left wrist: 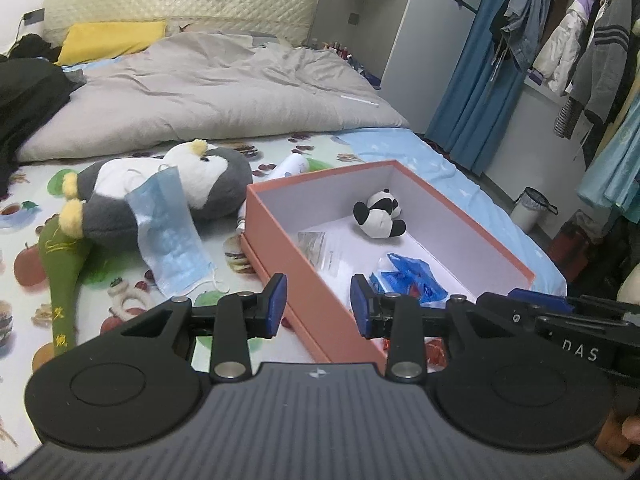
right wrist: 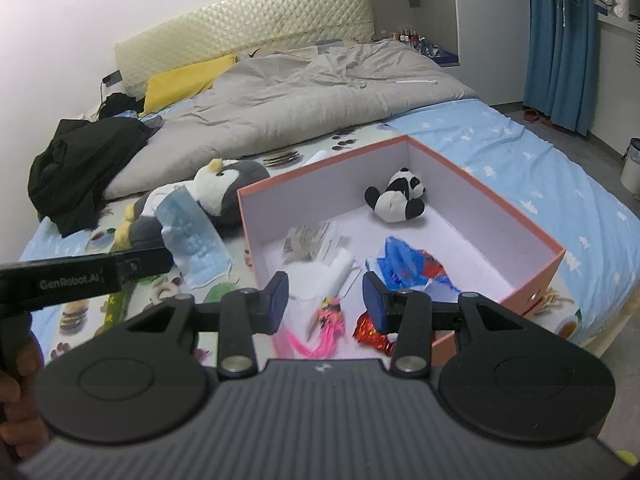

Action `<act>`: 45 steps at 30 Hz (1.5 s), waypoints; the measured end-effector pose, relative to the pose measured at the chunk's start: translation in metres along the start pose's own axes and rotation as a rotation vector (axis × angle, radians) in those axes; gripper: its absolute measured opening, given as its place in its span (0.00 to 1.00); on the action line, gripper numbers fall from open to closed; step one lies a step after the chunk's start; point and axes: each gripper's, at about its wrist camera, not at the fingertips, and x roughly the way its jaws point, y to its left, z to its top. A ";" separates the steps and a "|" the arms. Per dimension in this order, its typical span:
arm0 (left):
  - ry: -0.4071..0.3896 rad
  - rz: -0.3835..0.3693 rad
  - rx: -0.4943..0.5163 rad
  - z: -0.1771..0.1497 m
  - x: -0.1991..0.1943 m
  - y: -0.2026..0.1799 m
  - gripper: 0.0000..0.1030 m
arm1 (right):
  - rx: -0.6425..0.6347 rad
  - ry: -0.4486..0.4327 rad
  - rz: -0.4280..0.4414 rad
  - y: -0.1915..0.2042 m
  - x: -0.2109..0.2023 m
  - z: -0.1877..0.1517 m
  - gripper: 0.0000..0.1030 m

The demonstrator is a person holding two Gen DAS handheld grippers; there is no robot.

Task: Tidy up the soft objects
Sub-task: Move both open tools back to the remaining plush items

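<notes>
Furthest left of the left gripper, ahead of its left finger, a green embroidered plush lies on the printed sheet, its upper end tucked under the feet of a grey and white penguin plush. The penguin lies on its side with a blue face mask draped over its belly. These soft things are not yet in the box, so they look like what remains to be gathered.

The left gripper's fingers stand apart with nothing between the pads; through the gap shows the near left wall of the salmon box. Empty and hanging just short of the box edge, it seems between picks, and the penguin is the most likely next target, though too bulky for an easy pinch except at a wing or foot.

Ahead of the right finger, deep in the box near its far wall, sits a small panda plush, black and white, curled on its side, evidently already sorted. Nearer, just beyond that fingertip, lies crumpled blue plastic.

The right gripper hovers over the near end of the box, fingers likewise apart and empty; between them on the box floor lies something with pink strands, and beside the right finger a red foil wrapper
</notes>
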 end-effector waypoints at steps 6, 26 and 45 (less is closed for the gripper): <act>-0.018 0.003 -0.009 -0.013 -0.018 0.008 0.39 | -0.021 -0.005 0.014 0.015 -0.007 -0.011 0.43; -0.027 0.108 -0.066 -0.047 -0.057 0.046 0.39 | -0.081 -0.006 0.143 0.056 -0.010 -0.039 0.43; -0.034 0.130 -0.111 -0.069 -0.055 0.075 0.39 | -0.151 0.018 0.194 0.084 0.004 -0.056 0.43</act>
